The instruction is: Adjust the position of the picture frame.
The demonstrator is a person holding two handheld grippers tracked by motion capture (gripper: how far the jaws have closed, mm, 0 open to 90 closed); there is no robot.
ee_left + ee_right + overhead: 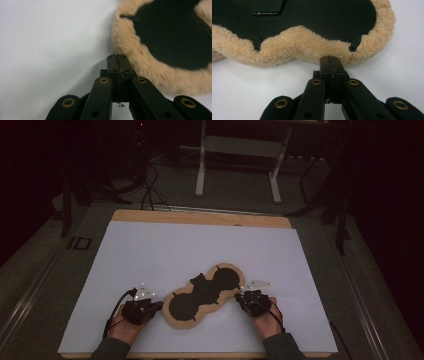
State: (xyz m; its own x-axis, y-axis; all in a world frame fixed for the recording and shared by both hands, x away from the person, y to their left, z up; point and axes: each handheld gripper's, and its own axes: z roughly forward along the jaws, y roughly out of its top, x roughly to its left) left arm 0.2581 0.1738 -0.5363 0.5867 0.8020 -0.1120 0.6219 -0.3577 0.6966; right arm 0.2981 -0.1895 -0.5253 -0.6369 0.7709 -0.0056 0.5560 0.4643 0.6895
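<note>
Both hands low on the white desk (150,245), forearms in from the near edge. Left gripper (156,307) and right gripper (240,296) flank the sleep mask (202,296) lying mid-desk: peanut-shaped, flat black centre, fluffy tan fleece rim. Fingers of both are fully closed, holding nothing; each tip is at the fleece edge, contact unclear.

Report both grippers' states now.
Left gripper: shut, empty, tips at the fleece pad's edge.
Right gripper: shut, empty, at its other end.
</note>
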